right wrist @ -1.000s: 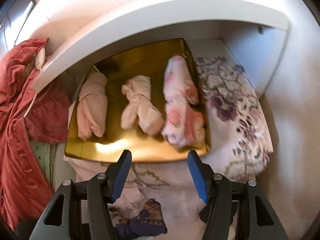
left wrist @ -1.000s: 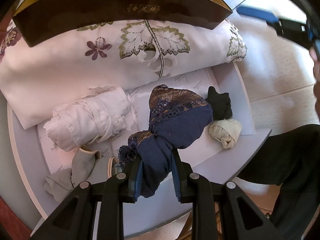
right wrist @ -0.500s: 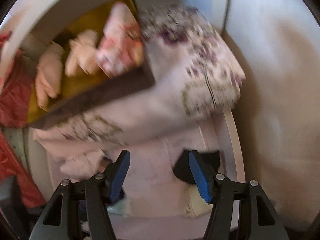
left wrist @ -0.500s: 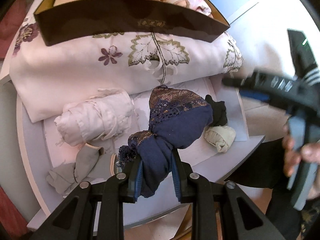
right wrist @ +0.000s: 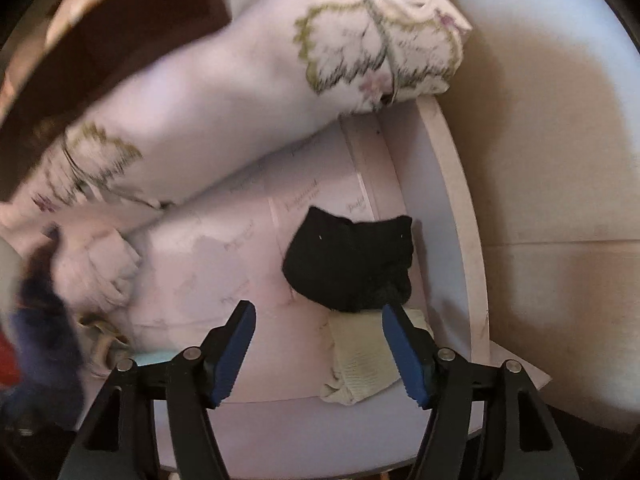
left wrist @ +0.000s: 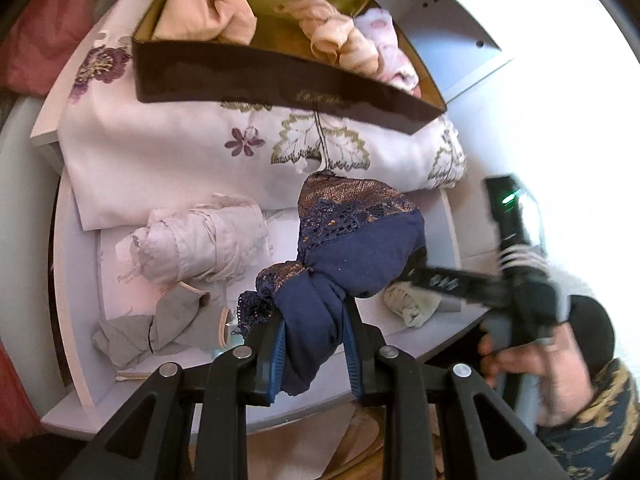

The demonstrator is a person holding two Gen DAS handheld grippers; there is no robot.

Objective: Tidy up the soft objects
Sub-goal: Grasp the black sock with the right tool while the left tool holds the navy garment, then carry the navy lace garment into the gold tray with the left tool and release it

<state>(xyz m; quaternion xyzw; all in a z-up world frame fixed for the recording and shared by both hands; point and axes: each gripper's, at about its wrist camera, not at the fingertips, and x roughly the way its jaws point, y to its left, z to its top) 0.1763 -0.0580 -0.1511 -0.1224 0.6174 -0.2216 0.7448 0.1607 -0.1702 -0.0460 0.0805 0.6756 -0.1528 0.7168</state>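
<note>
In the left wrist view the left gripper (left wrist: 314, 346) at bottom centre is clamped on the knotted tail of a navy lace-trimmed bundle (left wrist: 352, 248), which fills the middle of the frame above the pale shelf (left wrist: 76, 280). To its left lie a rolled pale pink garment (left wrist: 200, 244) and, lower left, a crumpled grey piece (left wrist: 160, 328). Across the upper half stretches a folded floral cloth (left wrist: 180, 160), and on top of it sits a dark box with a gold lining (left wrist: 280, 84) holding peach and pink rolled items (left wrist: 340, 40). At the right edge of the frame a person's hand (left wrist: 532, 360) grips the blurred right tool. In the right wrist view the right gripper (right wrist: 320, 354) stands at bottom centre with its blue pads well apart; its jaws have just been opening, and nothing is pressed between them. A black sock bundle (right wrist: 352, 260) lies in the centre just above the pads, touching a cream sock bundle (right wrist: 360, 360) that shows between them, close to the right pad, on the printed liner paper (right wrist: 224, 248). The floral cloth runs diagonally across the upper left of that frame, and the navy bundle shows as a blur at the lower left edge.
</note>
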